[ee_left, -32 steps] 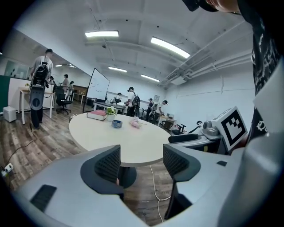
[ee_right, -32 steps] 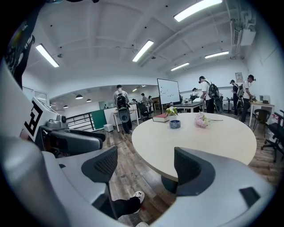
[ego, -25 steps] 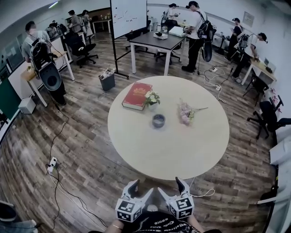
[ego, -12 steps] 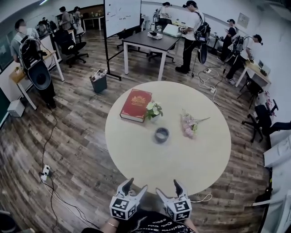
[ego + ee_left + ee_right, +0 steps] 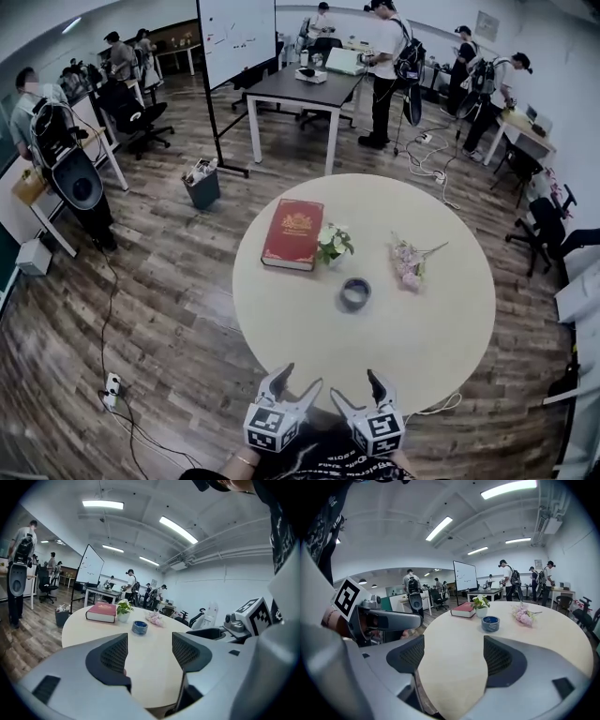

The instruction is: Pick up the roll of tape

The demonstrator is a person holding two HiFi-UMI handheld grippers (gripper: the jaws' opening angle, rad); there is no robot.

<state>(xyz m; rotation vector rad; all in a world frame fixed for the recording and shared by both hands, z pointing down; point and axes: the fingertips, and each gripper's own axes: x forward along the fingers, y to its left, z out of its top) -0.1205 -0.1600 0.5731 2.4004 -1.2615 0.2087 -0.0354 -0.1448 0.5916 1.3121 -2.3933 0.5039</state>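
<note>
Moved up to the table [image 5: 292,321], closing on the roll of tape [image 5: 355,294]; holding left gripper [image 5: 298,380] and right gripper [image 5: 356,386] wide, empty (no reach yet).

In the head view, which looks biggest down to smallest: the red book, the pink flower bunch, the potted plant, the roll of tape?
1. red book
2. pink flower bunch, counting its stems
3. potted plant and roll of tape look about the same size there; too close to rank.

Blue roll of tape [image 5: 354,294], red book [image 5: 293,233] (gold emblem), pink flowers [image 5: 407,262], beige table [image 5: 412,347]
</note>
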